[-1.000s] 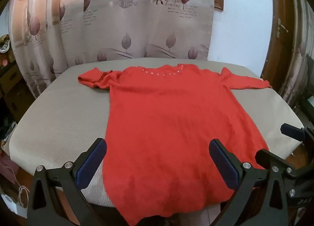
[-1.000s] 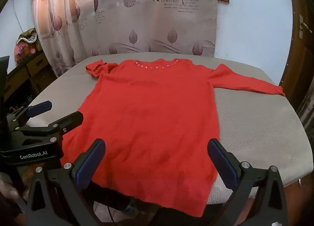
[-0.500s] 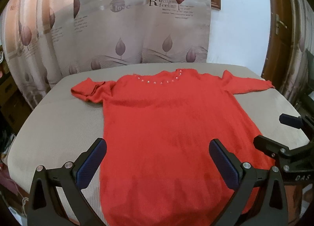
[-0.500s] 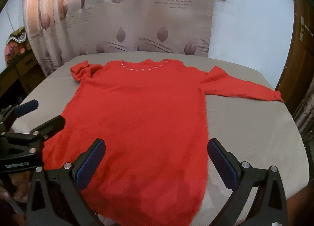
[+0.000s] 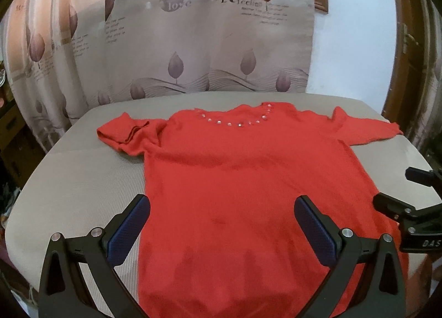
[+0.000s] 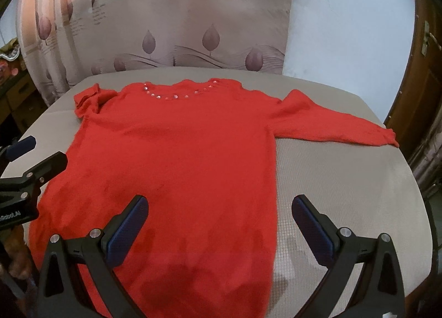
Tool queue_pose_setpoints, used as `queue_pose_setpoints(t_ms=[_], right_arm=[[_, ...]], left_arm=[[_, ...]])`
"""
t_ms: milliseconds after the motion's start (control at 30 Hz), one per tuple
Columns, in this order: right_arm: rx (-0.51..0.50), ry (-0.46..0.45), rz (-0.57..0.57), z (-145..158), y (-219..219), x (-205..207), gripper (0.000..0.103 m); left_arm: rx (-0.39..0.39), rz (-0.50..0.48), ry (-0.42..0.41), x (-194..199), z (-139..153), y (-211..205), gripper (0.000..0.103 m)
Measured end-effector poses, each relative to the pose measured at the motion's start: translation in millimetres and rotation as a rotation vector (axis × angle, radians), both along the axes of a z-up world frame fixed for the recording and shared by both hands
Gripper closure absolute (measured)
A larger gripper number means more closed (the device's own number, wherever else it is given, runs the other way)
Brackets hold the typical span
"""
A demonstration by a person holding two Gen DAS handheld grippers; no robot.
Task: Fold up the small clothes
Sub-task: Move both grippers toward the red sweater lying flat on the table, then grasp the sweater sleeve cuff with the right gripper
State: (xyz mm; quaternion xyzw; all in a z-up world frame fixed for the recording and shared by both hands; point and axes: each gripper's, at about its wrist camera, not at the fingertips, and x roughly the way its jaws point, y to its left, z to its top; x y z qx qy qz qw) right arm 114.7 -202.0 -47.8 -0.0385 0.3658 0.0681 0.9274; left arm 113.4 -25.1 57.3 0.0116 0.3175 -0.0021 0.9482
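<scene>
A red knit sweater (image 5: 243, 179) (image 6: 176, 157) lies flat on the beige table, neckline with shiny studs (image 5: 237, 123) at the far side. Its left sleeve (image 5: 124, 135) is bunched and folded; its right sleeve (image 6: 331, 124) stretches out to the right. My left gripper (image 5: 222, 224) is open, hovering above the lower body of the sweater, nothing between its fingers. My right gripper (image 6: 219, 221) is open too, over the sweater's lower right edge. Each gripper appears in the other's view: the right one (image 5: 408, 196) and the left one (image 6: 30, 154).
The beige padded table (image 5: 77, 179) (image 6: 345, 179) has rounded corners and edges close to the sweater's hem. A leaf-printed curtain (image 5: 193, 41) hangs behind it. A wooden door (image 6: 425, 69) stands at the right and dark furniture (image 6: 16, 91) at the left.
Both grippers have moved forward over the table, so the sweater sits nearer and lower in each view. Both stay open. The sweater has not moved.
</scene>
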Motion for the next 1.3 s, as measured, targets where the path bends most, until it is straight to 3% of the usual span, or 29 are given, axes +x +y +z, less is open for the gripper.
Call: queue_pose_setpoints(t_ms=[367,633,900,967,1033,1100,1300], right_arm=[[-0.006,0.009,-0.018,-5.3,-8.0,29.9,0.0],[-0.014,0.006,-0.036,-4.6,-20.8,57.4,0.0],[0.011,0.029,-0.043,-11.4,-43.4,85.1,0.001],[0.07,0.055,-0.048,-16.5,-62.9,95.9,0.007],[0.121,0.085,-0.057,-20.9,-83.6,105.8,0.033],[0.216,0.134,-0.087,-28.4,-117.9,119.8,0.044],[0.55,0.161,-0.247,-45.9,-248.2,144.6,0.047]], left_arm=[[-0.042,0.065,-0.058,28.8,-9.3,15.3,0.0],[0.027,0.043,-0.014,52.0,-20.5,11.8,0.0],[0.022,0.052,0.08,68.4,-38.9,14.8,0.0],[0.013,0.057,0.088,68.1,-41.0,15.6,0.0],[0.008,0.062,0.089,66.7,-41.9,15.8,0.0],[0.008,0.062,0.09,64.2,-42.7,15.4,0.0],[0.012,0.049,0.126,69.7,-46.0,14.3,0.0]])
